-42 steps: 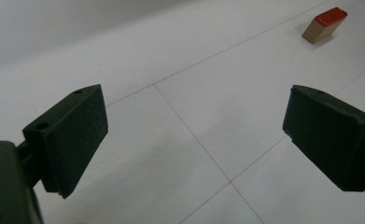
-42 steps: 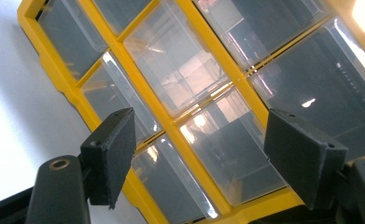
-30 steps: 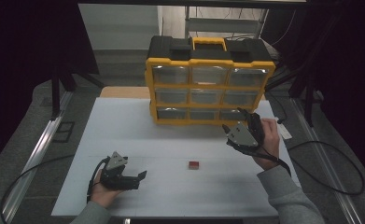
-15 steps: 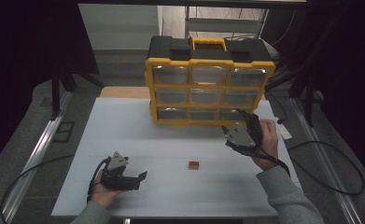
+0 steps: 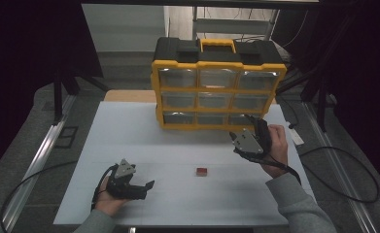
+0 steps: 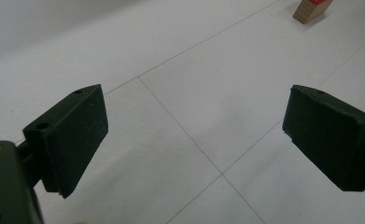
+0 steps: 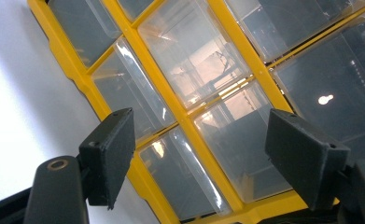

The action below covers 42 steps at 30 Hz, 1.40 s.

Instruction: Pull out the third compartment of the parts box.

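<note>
— While the right claw [image 5: 243,127] hangs in front of the organiser [image 5: 218,87], where exactly is it pointed?

— At the lower right corner of the yellow frame, just off the bottom row of clear drawers [image 7: 199,116]. In the right gripper view its two black jaws stand wide apart with nothing between them, and the drawer fronts sit beyond them, tilted because the hand is turned. It touches none of them that I can see.

— And the organiser itself?

— It stands upright at the far side of the white tabletop [image 5: 178,145], black lid and yellow handle on top, three rows of three drawers facing the person.

— The left claw [image 5: 146,187]?

— Low at the near left of the tabletop, held by the person's left hand [image 5: 111,194], jaws spread and empty. In the left gripper view bare white surface shows between them.

— Anything else lying about?

— A small block [image 5: 201,171], red on top, lies alone near the middle of the tabletop, between the two claws and well apart from both. From the left gripper view it shows at the far upper right [image 6: 313,9], wooden sides, red top.
</note>
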Tool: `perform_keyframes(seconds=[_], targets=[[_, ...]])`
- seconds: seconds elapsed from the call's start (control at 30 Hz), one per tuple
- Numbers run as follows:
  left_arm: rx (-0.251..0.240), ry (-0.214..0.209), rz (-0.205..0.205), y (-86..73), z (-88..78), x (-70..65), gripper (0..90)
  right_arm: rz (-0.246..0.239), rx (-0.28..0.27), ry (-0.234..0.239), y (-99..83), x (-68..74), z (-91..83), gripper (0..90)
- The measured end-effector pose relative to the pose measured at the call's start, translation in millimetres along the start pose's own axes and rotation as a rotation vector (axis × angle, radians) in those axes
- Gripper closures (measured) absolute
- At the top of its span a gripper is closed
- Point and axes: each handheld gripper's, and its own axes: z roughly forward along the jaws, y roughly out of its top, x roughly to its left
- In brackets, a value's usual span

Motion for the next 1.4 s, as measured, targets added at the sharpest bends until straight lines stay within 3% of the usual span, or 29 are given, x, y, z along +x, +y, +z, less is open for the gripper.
perform_keyframes(seconds=[1.4], targets=[[0.034,-0.009,0.021,-0.3,3.4,-2.3,7.6,-0.015,0.019,0.017,-1.8,7.5,3.9,24.7]])
